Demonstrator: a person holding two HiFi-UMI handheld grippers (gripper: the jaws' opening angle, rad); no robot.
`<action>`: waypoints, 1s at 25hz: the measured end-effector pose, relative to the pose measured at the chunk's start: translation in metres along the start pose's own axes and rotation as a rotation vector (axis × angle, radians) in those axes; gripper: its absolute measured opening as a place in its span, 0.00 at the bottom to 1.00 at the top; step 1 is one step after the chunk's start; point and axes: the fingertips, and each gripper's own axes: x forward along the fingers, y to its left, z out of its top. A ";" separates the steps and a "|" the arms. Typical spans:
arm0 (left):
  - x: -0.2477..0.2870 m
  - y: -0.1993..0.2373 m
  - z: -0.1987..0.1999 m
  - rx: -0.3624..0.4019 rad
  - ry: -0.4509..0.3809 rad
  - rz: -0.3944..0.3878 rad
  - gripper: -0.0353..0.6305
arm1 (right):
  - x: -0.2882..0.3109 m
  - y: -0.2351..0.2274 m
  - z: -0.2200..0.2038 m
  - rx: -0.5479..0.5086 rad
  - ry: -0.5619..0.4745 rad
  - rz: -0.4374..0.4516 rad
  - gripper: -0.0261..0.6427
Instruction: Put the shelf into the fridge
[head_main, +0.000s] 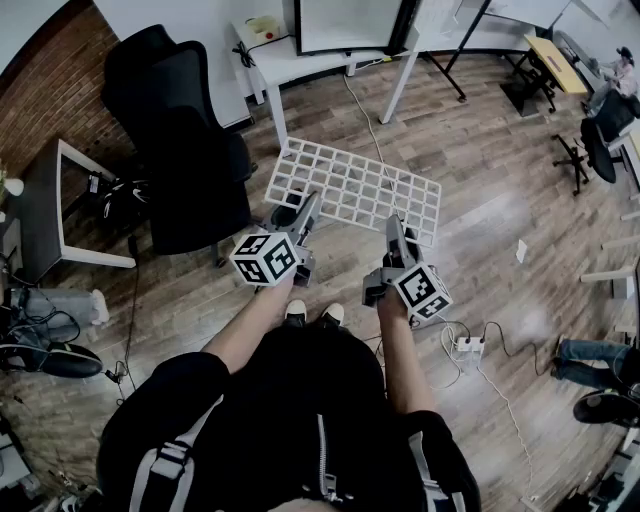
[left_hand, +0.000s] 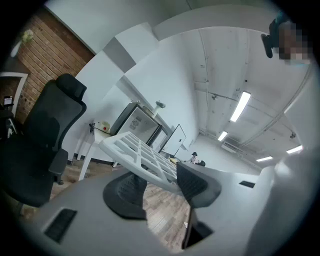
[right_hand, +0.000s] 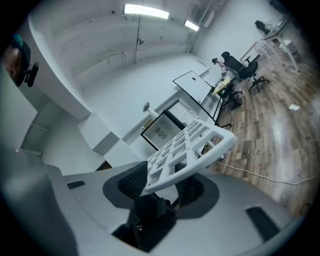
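You had the shelf (head_main: 355, 185) up off the floor (head_main: 490, 170), carried in front of you by its near edge. The left gripper (head_main: 308, 203) was clamped on the left part of that edge and the right gripper (head_main: 396, 228) on the right part, each pair of jaws closed on the white grid. In both gripper views the shelf sloped a little up and away, with the fridge (left_hand: 134, 121) ahead of it, near a white worktop (head_main: 310, 62).

The carry looked to be the step in hand. To do it well, you needed both hands at one height so the grid did not twist between the jaws. You also needed a wide berth round the black chair (head_main: 185, 130), and the far edge squared to the fridge opening before any push. I could not tell whether the fridge door stood open.
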 end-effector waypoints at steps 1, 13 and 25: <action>0.003 -0.001 0.000 0.000 -0.002 0.001 0.36 | 0.002 -0.002 0.001 0.001 0.003 0.005 0.31; 0.035 -0.010 -0.005 -0.004 -0.026 0.022 0.36 | 0.022 -0.021 0.028 -0.008 0.029 0.030 0.31; 0.071 -0.018 -0.020 -0.013 -0.034 0.051 0.36 | 0.044 -0.054 0.047 0.016 0.077 0.062 0.30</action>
